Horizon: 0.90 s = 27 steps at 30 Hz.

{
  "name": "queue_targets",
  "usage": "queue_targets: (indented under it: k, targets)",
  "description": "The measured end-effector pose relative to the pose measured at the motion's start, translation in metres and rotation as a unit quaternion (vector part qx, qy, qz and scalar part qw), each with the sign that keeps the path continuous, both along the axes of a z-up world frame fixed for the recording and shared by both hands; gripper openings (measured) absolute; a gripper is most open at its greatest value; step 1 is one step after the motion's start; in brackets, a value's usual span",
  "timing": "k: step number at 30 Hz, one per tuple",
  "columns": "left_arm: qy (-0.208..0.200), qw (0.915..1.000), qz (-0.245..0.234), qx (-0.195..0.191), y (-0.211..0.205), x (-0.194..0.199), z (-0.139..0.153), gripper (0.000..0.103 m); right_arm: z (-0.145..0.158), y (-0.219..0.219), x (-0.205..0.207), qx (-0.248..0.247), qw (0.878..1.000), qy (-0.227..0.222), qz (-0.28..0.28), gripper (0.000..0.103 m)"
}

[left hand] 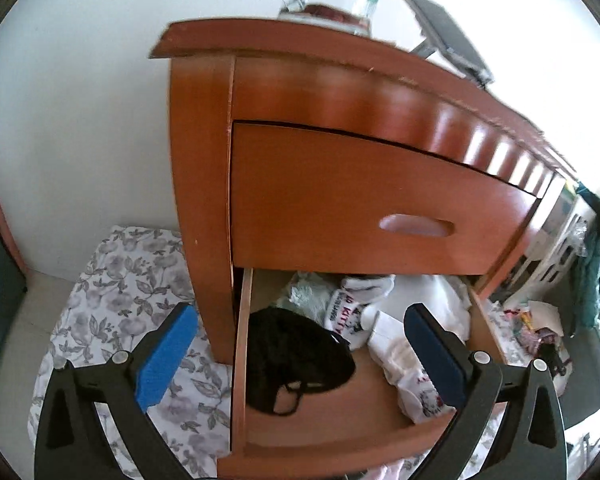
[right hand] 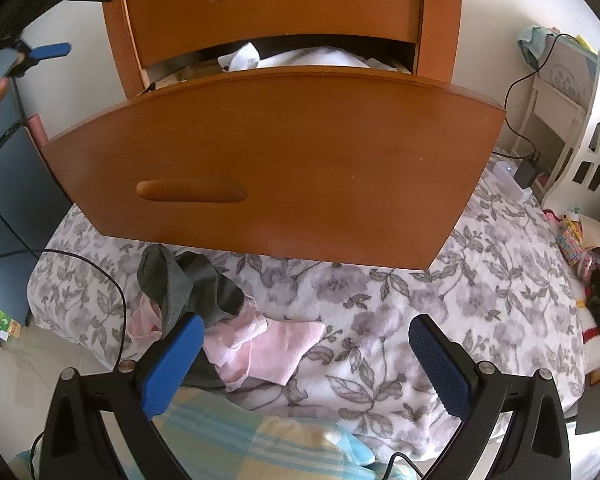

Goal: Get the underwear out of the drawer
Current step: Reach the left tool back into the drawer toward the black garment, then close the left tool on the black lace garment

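The left gripper (left hand: 300,344) is held with jaws wide open and empty above the open drawer (left hand: 240,360). Between the jaws, toward the left one, black underwear (left hand: 296,356) is seen lying in the drawer; white printed garments (left hand: 396,344) are piled just beside the right jaw. The right gripper (right hand: 306,354) is likewise spread wide, nothing gripped, below the drawer front (right hand: 280,160). Grey underwear (right hand: 188,284) is seen beyond its left jaw and pink underwear (right hand: 268,348) between the jaws, both on the floral blanket (right hand: 460,280).

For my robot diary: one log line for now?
drawer: open | left gripper: open above black underwear | right gripper: open, empty
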State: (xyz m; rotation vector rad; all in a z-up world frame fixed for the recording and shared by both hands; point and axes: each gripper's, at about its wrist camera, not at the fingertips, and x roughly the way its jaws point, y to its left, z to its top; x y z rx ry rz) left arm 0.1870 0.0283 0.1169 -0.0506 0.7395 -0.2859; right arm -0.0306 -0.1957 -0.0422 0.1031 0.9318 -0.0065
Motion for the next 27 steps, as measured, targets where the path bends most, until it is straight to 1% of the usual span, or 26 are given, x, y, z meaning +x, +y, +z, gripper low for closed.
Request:
queue_targets:
  k: [2,4,6,8,9,10,12,14,15,17,19,21,23,25,26,27]
  targets:
    - [0.022,0.9997,-0.006,0.008,-0.009,0.014,-0.006,0.103,-0.001,0.0,0.001,0.0,1.0,0.002,0.001,0.103]
    - [0.057,0.9982,-0.016,0.011,-0.018,0.025,-0.016,0.103,-0.002,0.0,0.001,-0.001,1.0,0.003,0.002,0.103]
    - [0.1,0.9946,-0.014,0.023,-0.026,0.037,-0.03,0.103,-0.003,0.0,0.002,-0.001,1.0,0.004,0.002,0.103]
    - [0.129,0.991,-0.01,0.033,-0.032,0.046,-0.043,0.102,-0.004,-0.001,0.003,-0.001,1.0,0.006,0.001,0.103]
    - [0.141,0.9894,-0.009,0.035,-0.033,0.05,-0.05,0.096,-0.005,-0.001,0.003,-0.001,1.0,0.006,0.0,0.103]
    - [0.148,0.9883,-0.007,0.036,-0.034,0.053,-0.054,0.085,-0.006,-0.002,0.003,-0.002,1.0,0.007,-0.001,0.103]
    - [0.167,0.9851,-0.003,0.042,-0.035,0.059,-0.064,0.076,-0.007,-0.002,0.004,-0.002,1.0,0.009,-0.002,0.103]
    - [0.185,0.9816,0.001,0.049,-0.036,0.064,-0.074,0.076,-0.009,-0.003,0.005,-0.001,1.0,0.01,-0.003,0.103]
    - [0.194,0.9793,0.006,0.058,-0.037,0.065,-0.079,0.075,-0.009,-0.003,0.005,-0.001,1.0,0.011,-0.003,0.103]
    - [0.207,0.9759,0.009,0.07,-0.039,0.068,-0.088,0.072,-0.01,-0.004,0.006,-0.001,1.0,0.011,-0.002,0.103]
    - [0.214,0.9733,0.01,0.083,-0.04,0.069,-0.093,0.067,-0.011,-0.004,0.006,-0.001,1.0,0.013,-0.003,0.103]
    - [0.22,0.9702,0.011,0.102,-0.043,0.071,-0.098,0.065,-0.012,-0.005,0.007,-0.001,1.0,0.015,-0.003,0.103]
    - [0.221,0.9673,0.012,0.124,-0.045,0.073,-0.102,0.061,-0.012,-0.005,0.007,-0.002,1.0,0.016,-0.003,0.103]
    - [0.222,0.9647,0.013,0.141,-0.048,0.076,-0.105,0.053,-0.013,-0.005,0.008,-0.002,1.0,0.017,-0.003,0.103]
    - [0.224,0.9632,0.012,0.148,-0.049,0.077,-0.107,0.051,-0.013,-0.005,0.008,-0.002,1.0,0.017,-0.003,0.103]
    - [0.226,0.9619,0.012,0.154,-0.05,0.078,-0.109,0.048,-0.014,-0.005,0.008,-0.002,1.0,0.018,-0.002,0.103]
